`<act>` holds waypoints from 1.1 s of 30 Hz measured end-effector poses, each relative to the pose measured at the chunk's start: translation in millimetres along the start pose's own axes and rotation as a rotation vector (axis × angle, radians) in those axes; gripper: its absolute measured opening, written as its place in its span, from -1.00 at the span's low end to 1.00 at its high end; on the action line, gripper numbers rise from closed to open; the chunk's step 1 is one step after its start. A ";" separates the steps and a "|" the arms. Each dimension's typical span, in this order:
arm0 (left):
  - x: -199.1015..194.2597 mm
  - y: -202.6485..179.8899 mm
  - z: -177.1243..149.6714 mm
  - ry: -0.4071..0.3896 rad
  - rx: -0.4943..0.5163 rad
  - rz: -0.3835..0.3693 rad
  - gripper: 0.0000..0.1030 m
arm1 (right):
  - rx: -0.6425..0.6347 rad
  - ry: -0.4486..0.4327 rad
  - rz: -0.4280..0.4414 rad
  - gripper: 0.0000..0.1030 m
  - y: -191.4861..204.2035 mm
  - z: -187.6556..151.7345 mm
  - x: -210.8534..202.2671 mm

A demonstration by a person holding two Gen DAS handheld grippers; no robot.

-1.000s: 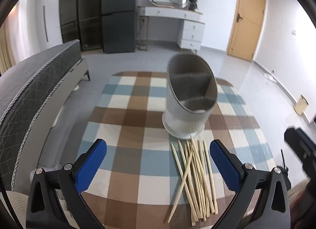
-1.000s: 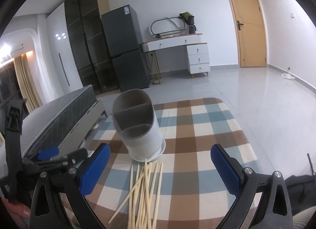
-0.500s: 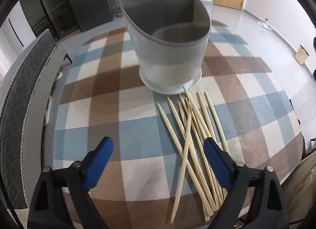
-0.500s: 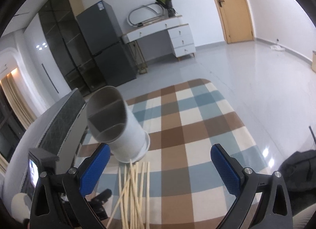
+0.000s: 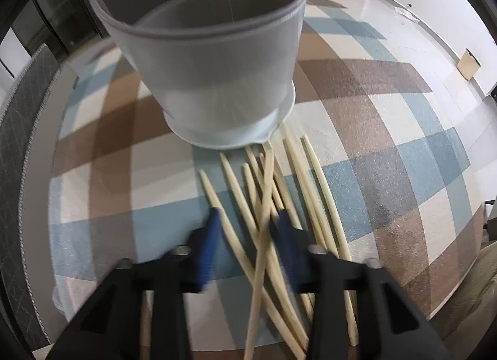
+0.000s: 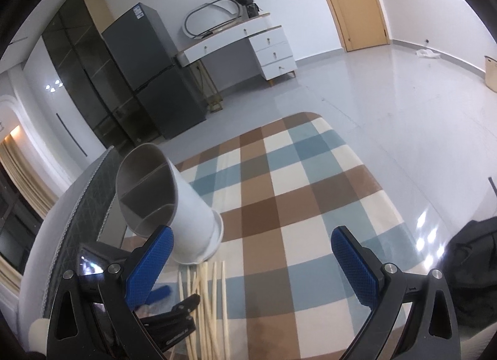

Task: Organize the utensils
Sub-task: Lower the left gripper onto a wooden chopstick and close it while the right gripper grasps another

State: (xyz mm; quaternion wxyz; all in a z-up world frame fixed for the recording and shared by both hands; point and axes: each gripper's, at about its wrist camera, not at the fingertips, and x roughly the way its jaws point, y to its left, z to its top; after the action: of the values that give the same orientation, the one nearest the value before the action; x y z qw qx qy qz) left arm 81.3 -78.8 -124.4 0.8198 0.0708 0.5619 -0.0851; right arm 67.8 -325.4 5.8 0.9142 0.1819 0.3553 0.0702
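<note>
Several pale wooden chopsticks [image 5: 298, 180] lie in a loose pile on a checked tablecloth [image 5: 403, 148], in front of a grey divided utensil holder [image 5: 211, 58] on a saucer base. My left gripper [image 5: 248, 229] is down over the pile, its blue pads narrowed around a few chopsticks but with a gap still between them; the image is blurred. My right gripper [image 6: 248, 257] is wide open and empty, held above the table right of the holder [image 6: 174, 204]. The chopsticks [image 6: 211, 298] and the left gripper [image 6: 174, 304] show low in the right wrist view.
The table's right edge [image 5: 459, 266] and near edge are close to the pile. A padded grey bench [image 5: 18, 130] runs along the left. A dark bag [image 6: 466, 254] lies at the right. Fridge, desk and door stand far behind.
My left gripper has dropped forward onto the chopstick pile and its jaws have closed from wide open to a narrow gap. My right gripper has risen and tilted, staying open.
</note>
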 end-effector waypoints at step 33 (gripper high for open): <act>-53.9 109.5 -15.4 -0.053 -0.436 -0.216 -0.88 | -0.233 0.416 -0.033 -0.13 50.8 -57.9 98.2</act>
State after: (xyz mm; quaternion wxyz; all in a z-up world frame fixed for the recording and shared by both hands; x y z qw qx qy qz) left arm 72.2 34.5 -77.4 0.8163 -0.1707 0.5494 -0.0509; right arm 101.2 -236.9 -75.6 0.8370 0.0510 0.5286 0.1316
